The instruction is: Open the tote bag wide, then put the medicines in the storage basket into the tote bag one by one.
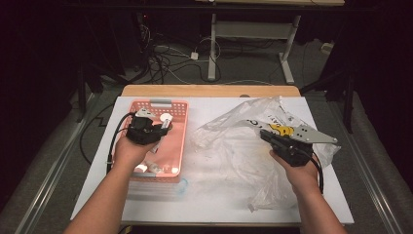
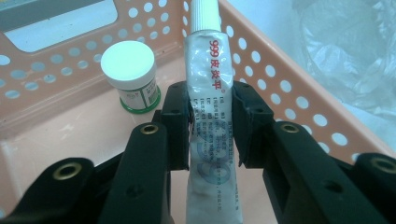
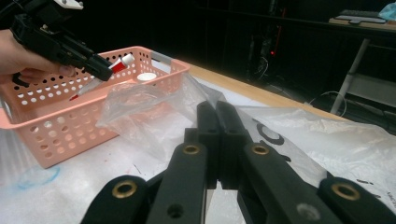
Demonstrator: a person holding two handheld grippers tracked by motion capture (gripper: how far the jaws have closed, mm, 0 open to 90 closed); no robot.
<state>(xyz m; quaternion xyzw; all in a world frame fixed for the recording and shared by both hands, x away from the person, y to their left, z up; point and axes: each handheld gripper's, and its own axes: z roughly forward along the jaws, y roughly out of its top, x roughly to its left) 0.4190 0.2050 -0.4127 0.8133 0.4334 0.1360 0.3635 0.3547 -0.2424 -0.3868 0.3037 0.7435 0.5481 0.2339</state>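
My left gripper (image 2: 212,116) is shut on a white ointment tube (image 2: 210,70) with red print, held cap-forward above the inside of a pink perforated basket (image 2: 280,84). A white-lidded small jar (image 2: 130,70) stands on the basket floor beyond it. In the high view the left gripper (image 1: 163,127) hovers over the basket (image 1: 160,103) at the left. My right gripper (image 3: 216,109) has its jaws together on a fold of a clear plastic bag (image 3: 154,112), lifting that edge. The bag (image 1: 234,141) lies crumpled across the right half of the table, with the right gripper (image 1: 263,132) above it.
Several small items (image 1: 151,168) lie at the near end of the basket. A blue ring mark (image 1: 182,185) shows on the white table cover by the basket's near corner. The wooden table edge (image 1: 209,90) runs along the far side, with cables and desk legs beyond.
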